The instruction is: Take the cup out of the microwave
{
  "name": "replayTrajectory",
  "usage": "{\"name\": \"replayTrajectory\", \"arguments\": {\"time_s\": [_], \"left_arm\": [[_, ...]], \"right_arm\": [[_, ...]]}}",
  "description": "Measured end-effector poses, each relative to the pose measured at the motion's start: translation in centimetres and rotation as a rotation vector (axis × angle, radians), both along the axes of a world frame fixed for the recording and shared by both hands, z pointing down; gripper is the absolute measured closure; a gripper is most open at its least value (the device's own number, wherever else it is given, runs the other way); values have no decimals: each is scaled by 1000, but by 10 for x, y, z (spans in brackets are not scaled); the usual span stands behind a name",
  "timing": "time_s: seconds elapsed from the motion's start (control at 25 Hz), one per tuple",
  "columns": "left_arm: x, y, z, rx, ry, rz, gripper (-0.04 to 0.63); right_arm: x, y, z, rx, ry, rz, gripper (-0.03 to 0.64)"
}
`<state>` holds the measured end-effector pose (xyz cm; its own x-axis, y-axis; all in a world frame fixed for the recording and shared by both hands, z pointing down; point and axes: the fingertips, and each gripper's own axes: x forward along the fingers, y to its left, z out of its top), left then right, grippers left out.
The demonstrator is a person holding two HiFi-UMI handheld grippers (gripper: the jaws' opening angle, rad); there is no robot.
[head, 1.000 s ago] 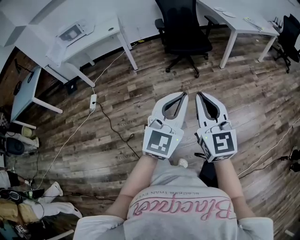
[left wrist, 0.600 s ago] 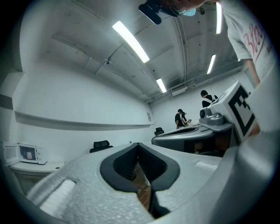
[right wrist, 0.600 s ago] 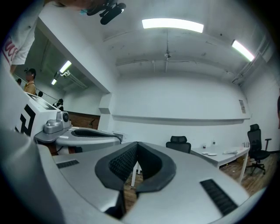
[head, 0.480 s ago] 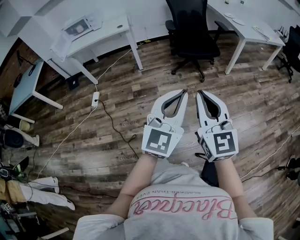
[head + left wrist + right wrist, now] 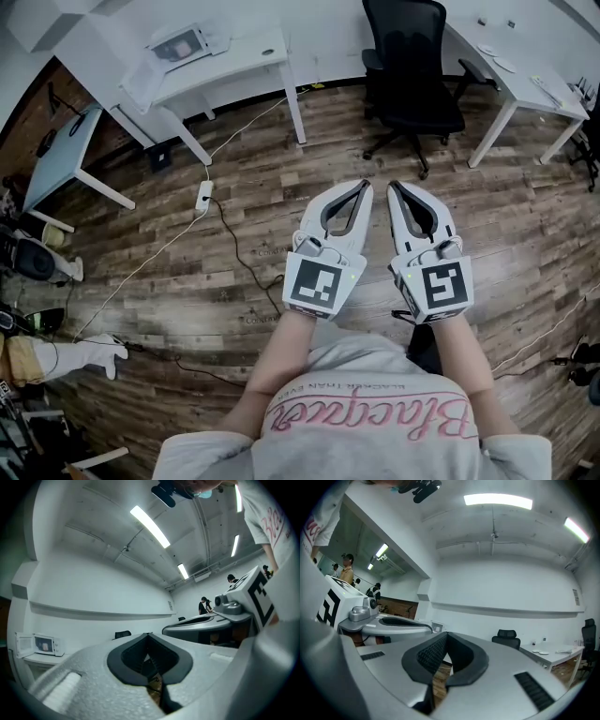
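left tongs (image 5: 363,185): shut, tips meet, nothing between them; the left gripper view shows only the dark pad hollow behind the tips (image 5: 149,635)
right tongs (image 5: 394,185): shut, tips together, empty; same closed-tip picture in the right gripper view (image 5: 446,633)
pose: both held side by side in front of the person's chest, roughly level, over the wooden floor (image 5: 281,169), marker cubes (image 5: 316,284) facing the head camera
microwave (image 5: 180,45): on the white tabletop (image 5: 246,58) at upper left of the head view, well apart from both tongs; small at the left edge of the left gripper view (image 5: 40,645), door looks closed
cup: can't be made out in any view; microwave window too small to tell what's inside
office chair (image 5: 412,70): black, on the floor ahead of the tongs, between the microwave tabletop and a second white tabletop (image 5: 525,80) to the right
power strip (image 5: 202,194): on the floor below the microwave tabletop, cable trailing across the boards
people: a few standing far back in both gripper views
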<state>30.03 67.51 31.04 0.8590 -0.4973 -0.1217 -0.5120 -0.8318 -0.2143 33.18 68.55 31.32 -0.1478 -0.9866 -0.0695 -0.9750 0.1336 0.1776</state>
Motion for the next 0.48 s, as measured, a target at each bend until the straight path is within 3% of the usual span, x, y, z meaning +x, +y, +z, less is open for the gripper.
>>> {"name": "replayTrajectory", "arguments": {"time_s": [0.28, 0.4, 0.48], "left_arm": [[-37, -41, -10, -14, 44, -48, 591], [-52, -55, -6, 5, 12, -86, 591], [-64, -65, -4, -13, 31, -98, 591]], "right_arm": [[-37, -41, -4, -8, -14, -62, 606], [-52, -55, 1, -24, -12, -91, 606], [-64, -66, 4, -29, -7, -111, 606]]}}
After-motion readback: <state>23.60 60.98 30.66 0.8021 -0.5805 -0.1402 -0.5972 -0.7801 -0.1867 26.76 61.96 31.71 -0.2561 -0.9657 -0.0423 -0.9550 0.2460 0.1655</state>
